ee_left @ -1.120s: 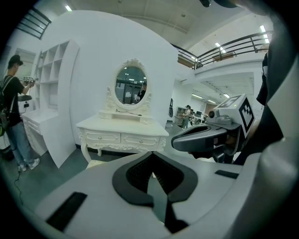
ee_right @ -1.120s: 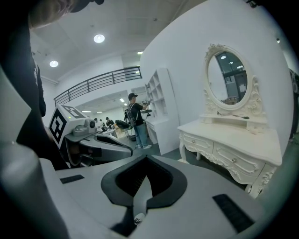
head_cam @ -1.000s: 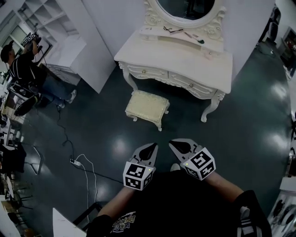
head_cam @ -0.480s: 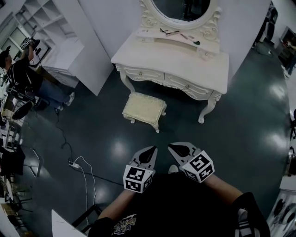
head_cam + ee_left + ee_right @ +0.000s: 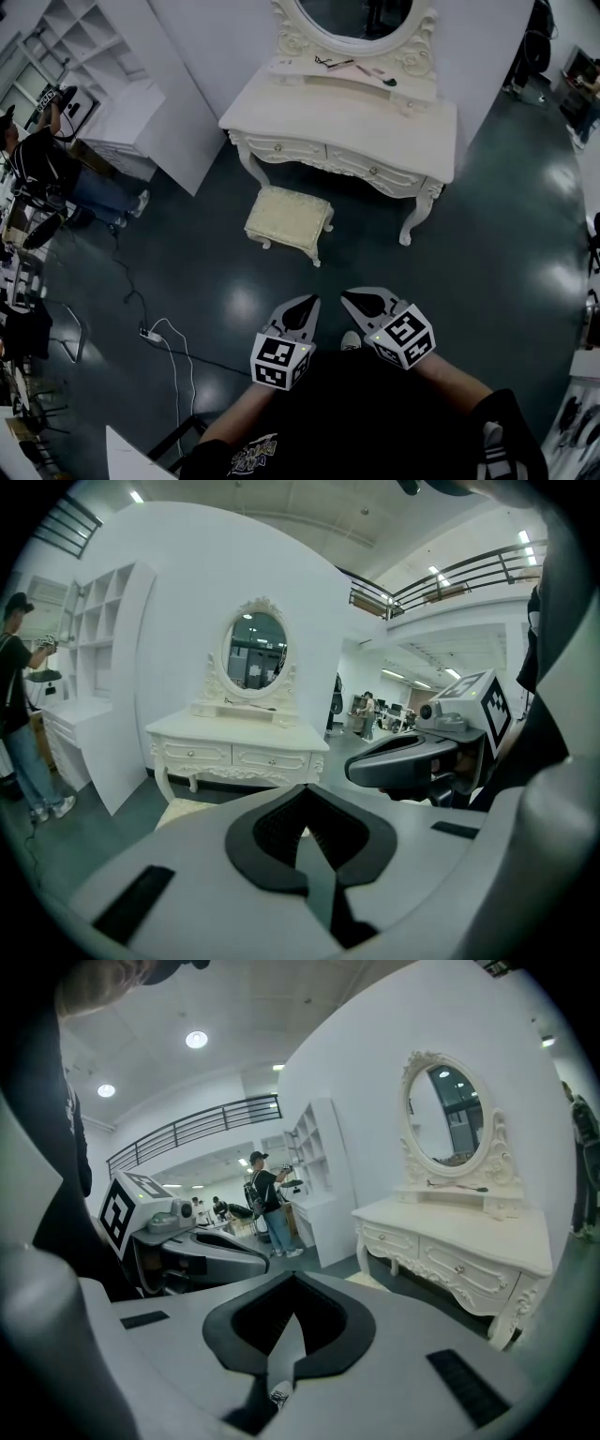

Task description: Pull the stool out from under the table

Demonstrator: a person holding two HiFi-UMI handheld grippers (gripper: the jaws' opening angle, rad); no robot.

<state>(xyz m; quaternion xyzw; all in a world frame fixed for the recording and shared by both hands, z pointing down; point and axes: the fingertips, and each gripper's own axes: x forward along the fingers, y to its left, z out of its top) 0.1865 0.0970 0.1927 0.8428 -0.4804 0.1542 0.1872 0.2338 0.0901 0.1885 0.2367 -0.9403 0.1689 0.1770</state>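
Not a real home: this looks like a mock-up bedroom corner built inside a big lab or studio hall. The ornate white dressing table (image 5: 347, 117) with its oval mirror (image 5: 354, 14) and a little padded stool (image 5: 288, 217) stand in front of plain white partition walls (image 5: 202, 66), with a white shelf unit (image 5: 80, 42) at the far left. But the floor (image 5: 487, 234) is dark, glossy industrial stuff, and a power strip (image 5: 148, 330) with loose cable lies on it at the near left. Past the partition's edge there's an open workspace (image 5: 380, 714) with desks and people. The ceiling is high, with round lights (image 5: 196, 1040) and a railed mezzanine (image 5: 187, 1124). A person (image 5: 42, 159) stands at the far left among cluttered gear.
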